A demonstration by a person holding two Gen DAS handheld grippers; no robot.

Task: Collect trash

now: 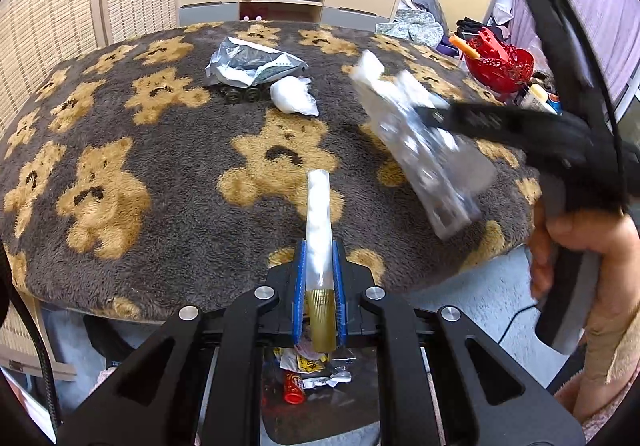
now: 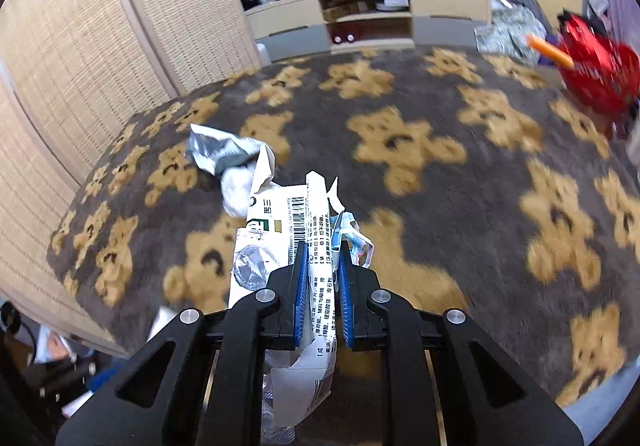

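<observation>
Hanging below the front edge of the bear-patterned brown plush worktop [image 1: 160,166], a dim heap of crumpled wrappers and a red can [image 1: 308,370] lies directly under the left tool [image 1: 319,286], which is clamped on a slim clear tube with a gold cap [image 1: 319,246] whose long axis points away along the fingers. The right tool [image 2: 324,286] is clamped on a torn white printed medicine packet [image 2: 288,214], blurred in the left view, slightly farther out over the worktop. Whether a bin holds that heap cannot be made out.
</observation>
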